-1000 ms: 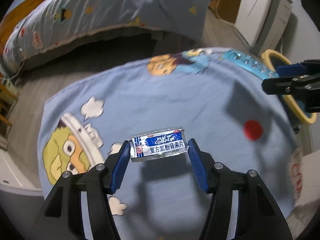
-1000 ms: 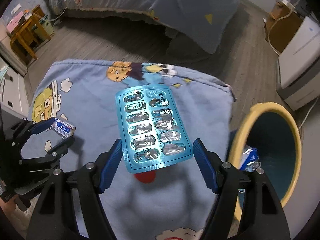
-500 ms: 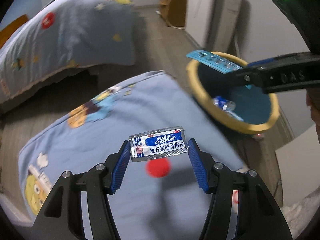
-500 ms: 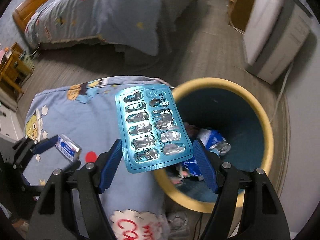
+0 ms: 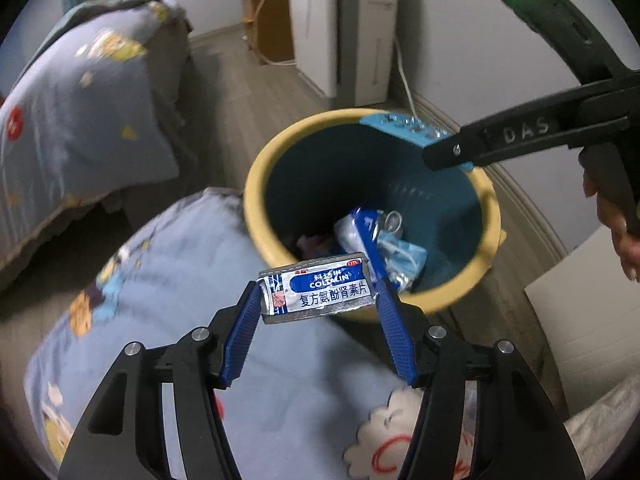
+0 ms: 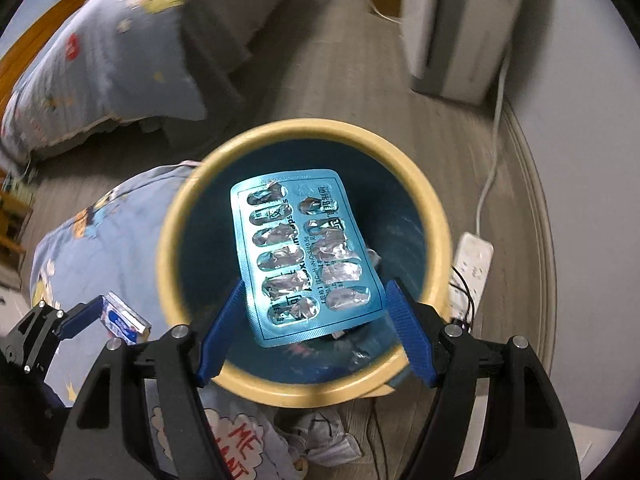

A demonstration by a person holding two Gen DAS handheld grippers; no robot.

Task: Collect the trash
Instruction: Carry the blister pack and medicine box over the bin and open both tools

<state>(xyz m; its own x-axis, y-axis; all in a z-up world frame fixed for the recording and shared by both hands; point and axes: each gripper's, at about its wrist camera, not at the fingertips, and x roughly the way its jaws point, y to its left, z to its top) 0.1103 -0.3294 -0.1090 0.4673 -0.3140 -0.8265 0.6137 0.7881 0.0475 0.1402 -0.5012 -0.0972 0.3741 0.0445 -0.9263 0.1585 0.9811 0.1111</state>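
bedroom floor is showing grey wood, with a cartoon-print blue blanket (image 5: 160, 320) spreading beside a yellow-rimmed bin (image 6: 176, 216) whose inside is dark teal. we are carrying two pieces of trash at once. our right gripper (image 6: 312, 320) is pinching an emptied blue blister pack (image 6: 304, 256) by its edges, and from this view the pack is hanging right over the bin's mouth — well inside the rim, judging by the ring around it. our left gripper (image 5: 318, 300) is clamping a small foil medicine sachet (image 5: 316, 294) between its blue pads, and that sachet is sitting just at the near lip of the bin, partly over the blanket. to do this step well, we are thinking the right jaws should open first, while the pack is centred, keeping it fairly level so that it is not catching the rim as it falls. the left one, we judge, is needing to travel further over the opening before letting go, or the sachet may be landing on the blanket. inside the bin we are seeing crumpled blue-and-white wrappers (image 5: 372, 240), something like a pale mask, and a pinkish scrap; it looks far from full.
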